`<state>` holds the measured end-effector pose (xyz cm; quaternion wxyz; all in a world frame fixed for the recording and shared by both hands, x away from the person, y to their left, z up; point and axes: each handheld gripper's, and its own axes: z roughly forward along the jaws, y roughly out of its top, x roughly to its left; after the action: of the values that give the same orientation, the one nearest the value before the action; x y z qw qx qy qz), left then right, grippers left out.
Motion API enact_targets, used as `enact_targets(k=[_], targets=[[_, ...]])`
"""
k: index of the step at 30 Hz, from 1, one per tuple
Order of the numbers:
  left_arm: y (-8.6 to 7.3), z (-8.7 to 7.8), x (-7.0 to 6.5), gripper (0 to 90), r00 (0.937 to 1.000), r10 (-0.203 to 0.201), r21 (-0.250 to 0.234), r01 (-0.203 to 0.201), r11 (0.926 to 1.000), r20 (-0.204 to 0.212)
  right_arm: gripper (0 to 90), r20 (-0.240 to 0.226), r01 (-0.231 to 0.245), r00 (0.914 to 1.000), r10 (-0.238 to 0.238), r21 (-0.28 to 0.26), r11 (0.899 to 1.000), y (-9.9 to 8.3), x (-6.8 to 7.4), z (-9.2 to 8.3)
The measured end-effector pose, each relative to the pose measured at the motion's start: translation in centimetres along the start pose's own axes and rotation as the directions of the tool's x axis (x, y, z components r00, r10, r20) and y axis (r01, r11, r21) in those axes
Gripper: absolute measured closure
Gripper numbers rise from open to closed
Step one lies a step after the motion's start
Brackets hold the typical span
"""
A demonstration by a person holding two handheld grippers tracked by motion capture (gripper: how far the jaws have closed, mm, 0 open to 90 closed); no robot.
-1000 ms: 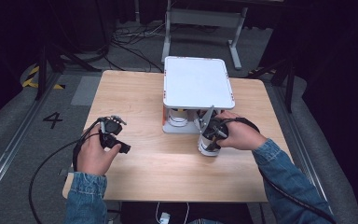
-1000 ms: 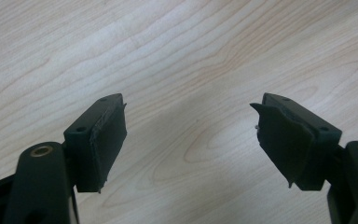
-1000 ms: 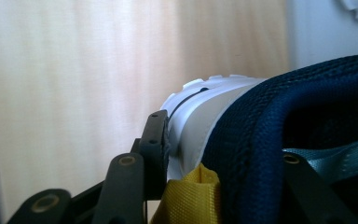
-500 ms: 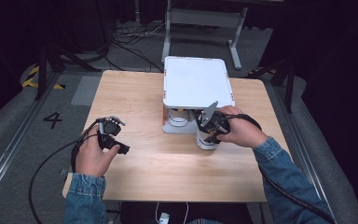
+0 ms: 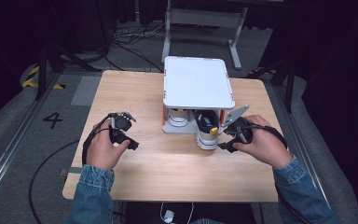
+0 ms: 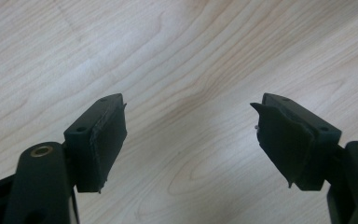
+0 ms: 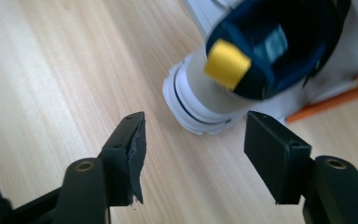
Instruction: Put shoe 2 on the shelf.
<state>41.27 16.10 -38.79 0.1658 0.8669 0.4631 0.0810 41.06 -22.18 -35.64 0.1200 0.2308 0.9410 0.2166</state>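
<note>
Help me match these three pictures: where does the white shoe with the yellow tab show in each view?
High view: the shoe stands right of centre, its heel sticking out from under the white rack, just left of the right tool.
Left gripper view: not in it.
Right gripper view: the shoe sits upper right, beyond the open jaws.
Shared landmark: the wooden table, also at and.

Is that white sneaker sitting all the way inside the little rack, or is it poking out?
Poking out. The white sneaker with navy lining and yellow tab has its heel past the front edge of the white two-tier rack, resting on the table.
</note>
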Motion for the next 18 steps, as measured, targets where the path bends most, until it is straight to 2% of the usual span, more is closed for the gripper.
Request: enact_targets(k=[2, 3, 5, 7, 10, 11, 12, 13, 15, 18], targets=[[0.3, 0.2, -0.1, 26.3, 0.9999, 0.010, -0.001, -0.010, 0.9999, 0.007, 36.7, -0.001, -0.084, 0.9965, 0.084, -0.001, 0.996, -0.6, -0.1, 1.3], [0.3, 0.2, -0.2, 26.3, 0.9999, 0.013, 0.001, -0.013, 0.9999, 0.009, 36.8, 0.004, -0.110, 0.9939, 0.110, -0.002, 0.994, -0.7, -0.1, 1.8], [0.4, 0.2, -0.2, 26.3, 0.9999, 0.013, 0.003, -0.013, 0.9999, 0.008, 39.5, 0.022, -0.153, 0.9879, 0.153, -0.007, 0.988, -0.7, -0.2, 2.9], [0.3, 0.2, -0.1, 26.3, 0.9999, 0.013, 0.002, -0.013, 0.9999, 0.004, 41.0, 0.021, -0.187, 0.9821, 0.187, -0.010, 0.982, -0.6, -0.4, 3.6], [0.0, 0.1, 0.0, 26.3, 1.0000, 0.008, -0.004, -0.008, 1.0000, 0.003, 45.2, 0.023, -0.245, 0.9690, 0.246, -0.037, 0.969, -0.3, -0.7, 4.6], [0.0, 0.1, 0.0, 26.4, 1.0000, 0.008, -0.004, -0.008, 1.0000, 0.003, 45.2, 0.023, -0.245, 0.9690, 0.246, -0.037, 0.969, -0.3, -0.7, 4.6], [-0.2, 0.1, 0.0, 26.4, 1.0000, 0.006, -0.005, -0.006, 1.0000, 0.001, 49.6, 0.071, -0.259, 0.9624, 0.262, -0.057, 0.964, -0.3, -1.1, 4.8], [-0.4, 0.0, 0.0, 26.5, 1.0000, 0.003, 0.000, -0.003, 1.0000, -0.003, 50.3, 0.070, -0.260, 0.9619, 0.264, -0.061, 0.964, -0.2, -1.3, 4.8], [-0.7, 0.0, 0.1, 26.5, 1.0000, 0.000, -0.002, 0.000, 1.0000, -0.007, 62.3, 0.064, -0.282, 0.9545, 0.291, -0.119, 0.952, -0.1, -1.6, 5.0], [-1.1, -0.3, 0.2, 26.5, 0.9999, -0.012, -0.002, 0.012, 0.9999, -0.012, 67.3, 0.099, -0.300, 0.9420, 0.321, -0.183, 0.936, 0.3, -2.0, 5.5]])
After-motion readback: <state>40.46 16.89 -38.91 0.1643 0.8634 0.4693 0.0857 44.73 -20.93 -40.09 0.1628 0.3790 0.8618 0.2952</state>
